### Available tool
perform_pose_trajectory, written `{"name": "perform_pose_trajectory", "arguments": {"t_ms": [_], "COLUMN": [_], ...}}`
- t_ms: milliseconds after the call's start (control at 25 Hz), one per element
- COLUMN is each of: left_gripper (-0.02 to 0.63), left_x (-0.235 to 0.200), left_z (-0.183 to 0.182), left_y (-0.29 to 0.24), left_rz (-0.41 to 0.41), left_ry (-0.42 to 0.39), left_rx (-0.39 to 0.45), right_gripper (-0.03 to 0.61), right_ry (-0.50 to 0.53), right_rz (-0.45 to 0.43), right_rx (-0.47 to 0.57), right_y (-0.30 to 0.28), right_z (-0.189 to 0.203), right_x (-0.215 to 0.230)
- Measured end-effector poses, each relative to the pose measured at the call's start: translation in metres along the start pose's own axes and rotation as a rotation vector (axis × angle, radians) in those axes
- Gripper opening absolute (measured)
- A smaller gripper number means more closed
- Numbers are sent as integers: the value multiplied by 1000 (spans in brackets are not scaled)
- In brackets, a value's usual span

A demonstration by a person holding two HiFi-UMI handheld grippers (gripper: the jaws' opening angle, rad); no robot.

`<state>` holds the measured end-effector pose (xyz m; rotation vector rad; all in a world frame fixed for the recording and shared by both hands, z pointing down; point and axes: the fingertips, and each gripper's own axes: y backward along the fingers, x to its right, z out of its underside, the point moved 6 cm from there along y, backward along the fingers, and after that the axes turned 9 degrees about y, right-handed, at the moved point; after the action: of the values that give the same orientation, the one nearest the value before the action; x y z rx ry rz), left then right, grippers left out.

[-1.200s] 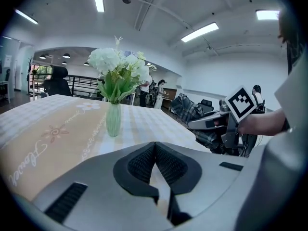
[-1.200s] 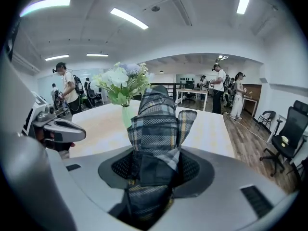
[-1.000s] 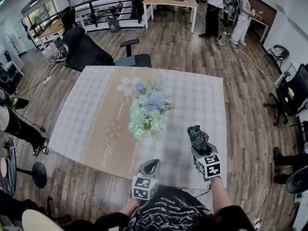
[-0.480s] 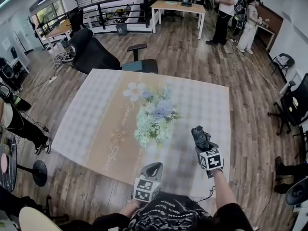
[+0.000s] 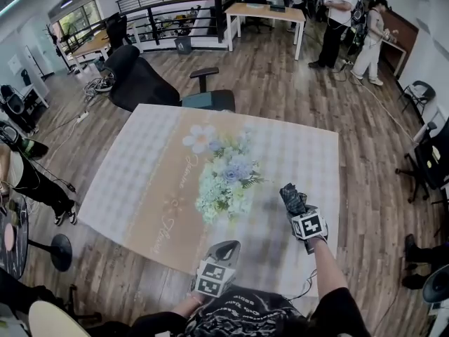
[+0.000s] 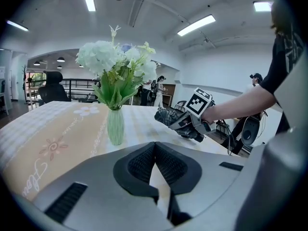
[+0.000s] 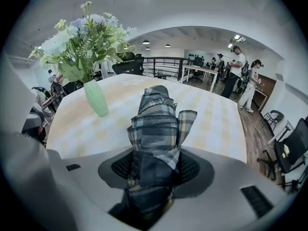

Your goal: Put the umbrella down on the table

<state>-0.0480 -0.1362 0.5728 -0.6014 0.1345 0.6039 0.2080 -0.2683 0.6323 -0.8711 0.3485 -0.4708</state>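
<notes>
A folded umbrella of dark plaid cloth sticks out forward between the jaws of my right gripper, which is shut on it. In the head view the umbrella and right gripper are over the right part of the table, tilted down. From the left gripper view the umbrella hangs just above the tablecloth; I cannot tell if it touches. My left gripper waits at the near table edge, its pads together on nothing.
A green vase of pale flowers stands mid-table, left of the umbrella. A black office chair sits behind the far edge. People stand by a desk at the back. More chairs line the right side.
My right gripper has sunk toward the tablecloth with the umbrella, tipping further down. The left gripper has drifted a little along the near edge.
</notes>
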Motion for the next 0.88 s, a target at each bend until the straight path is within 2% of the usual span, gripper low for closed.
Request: {"name": "perform_pose_trajectory", "arguments": {"t_ms": [200, 440, 880], "left_gripper": [18, 18, 18], "left_x": [0, 1, -5], "left_z": [-2, 2, 1], "left_y": [-9, -19, -24], "left_rz": [5, 24, 16], "left_ry": [-23, -29, 8], "left_rx": [-21, -76, -80], "right_gripper": [213, 215, 219], "right_ry": [10, 6, -11], "right_rz": [2, -19, -51], "right_rx": [-45, -103, -135], "right_y": [-15, -31, -37], "right_z": [-5, 6, 5], "right_x": [14, 17, 21]}}
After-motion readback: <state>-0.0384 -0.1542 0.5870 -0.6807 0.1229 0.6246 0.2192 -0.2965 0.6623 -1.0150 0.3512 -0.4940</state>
